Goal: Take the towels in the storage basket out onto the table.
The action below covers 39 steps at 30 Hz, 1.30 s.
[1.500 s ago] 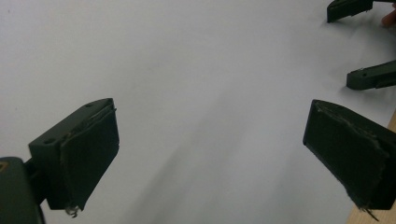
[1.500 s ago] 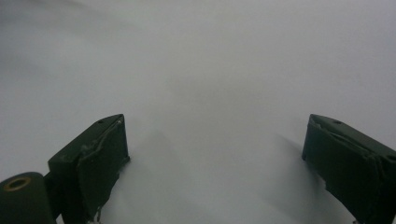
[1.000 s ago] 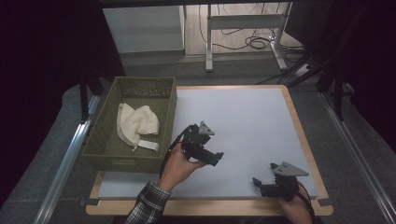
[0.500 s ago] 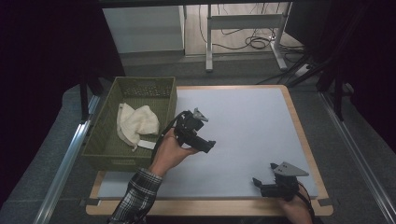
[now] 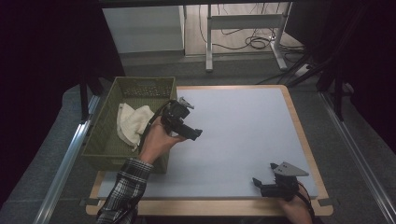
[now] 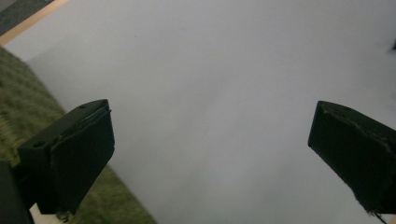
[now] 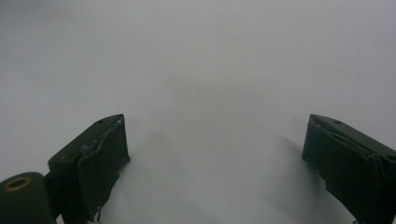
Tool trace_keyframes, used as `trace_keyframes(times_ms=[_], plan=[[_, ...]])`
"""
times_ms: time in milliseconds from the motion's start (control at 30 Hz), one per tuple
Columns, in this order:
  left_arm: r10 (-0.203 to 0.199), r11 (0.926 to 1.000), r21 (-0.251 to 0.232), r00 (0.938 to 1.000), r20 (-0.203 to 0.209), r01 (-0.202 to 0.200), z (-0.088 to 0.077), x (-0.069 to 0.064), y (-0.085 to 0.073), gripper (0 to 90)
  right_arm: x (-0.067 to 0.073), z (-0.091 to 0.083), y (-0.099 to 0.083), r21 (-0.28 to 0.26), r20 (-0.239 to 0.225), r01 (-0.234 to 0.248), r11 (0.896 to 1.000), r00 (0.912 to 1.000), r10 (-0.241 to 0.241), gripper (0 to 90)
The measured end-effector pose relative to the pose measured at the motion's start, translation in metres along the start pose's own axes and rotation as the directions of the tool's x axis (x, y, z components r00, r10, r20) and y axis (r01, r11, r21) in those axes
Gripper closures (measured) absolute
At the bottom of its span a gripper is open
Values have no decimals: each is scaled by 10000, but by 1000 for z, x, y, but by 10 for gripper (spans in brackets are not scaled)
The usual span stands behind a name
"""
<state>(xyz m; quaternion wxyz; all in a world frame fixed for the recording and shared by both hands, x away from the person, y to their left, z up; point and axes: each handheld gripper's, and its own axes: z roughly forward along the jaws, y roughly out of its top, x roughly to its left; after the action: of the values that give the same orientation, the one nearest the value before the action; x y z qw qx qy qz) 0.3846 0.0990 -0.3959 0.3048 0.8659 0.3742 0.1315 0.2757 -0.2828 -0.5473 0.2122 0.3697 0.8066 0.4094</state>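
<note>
Cloth [image 5: 132,122] in green basket [image 5: 110,150], just left of wide-open left gripper [image 5: 192,134]; right gripper [image 5: 259,185], also open, well apart.

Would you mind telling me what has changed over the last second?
The left gripper has moved up the table and left toward the basket, open and empty. The right gripper stayed at the near edge, open, and the cloth stayed in the basket.

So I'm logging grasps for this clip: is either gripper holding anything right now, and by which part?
Nothing is held. The left gripper and the right gripper both have jaws wide apart over the bare mat.
</note>
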Motion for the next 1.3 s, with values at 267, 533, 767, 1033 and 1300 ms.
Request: trace_keyframes(times_ms=[267,533,767,1033,1300], plan=[[-508,9986,128,9978,-430,514,-15,33,-9,5,0,0,0,9,12,4,10000,10000,-4,70],[-817,9956,366,9903,-1123,863,-31,63,-20,18,0,0,0,11,15,2,10000,10000,-2,69],[-1439,9868,510,9765,-1602,1537,-35,97,-35,31,0,0,0,13,12,4,10000,10000,-4,69],[-2149,9624,1206,9538,-2100,2434,-15,135,-57,39,0,0,0,15,10,2,10000,10000,-2,69],[-2607,9173,2413,9358,-2373,3167,17,164,-72,22,0,0,0,13,10,7,10000,10000,-7,69]])
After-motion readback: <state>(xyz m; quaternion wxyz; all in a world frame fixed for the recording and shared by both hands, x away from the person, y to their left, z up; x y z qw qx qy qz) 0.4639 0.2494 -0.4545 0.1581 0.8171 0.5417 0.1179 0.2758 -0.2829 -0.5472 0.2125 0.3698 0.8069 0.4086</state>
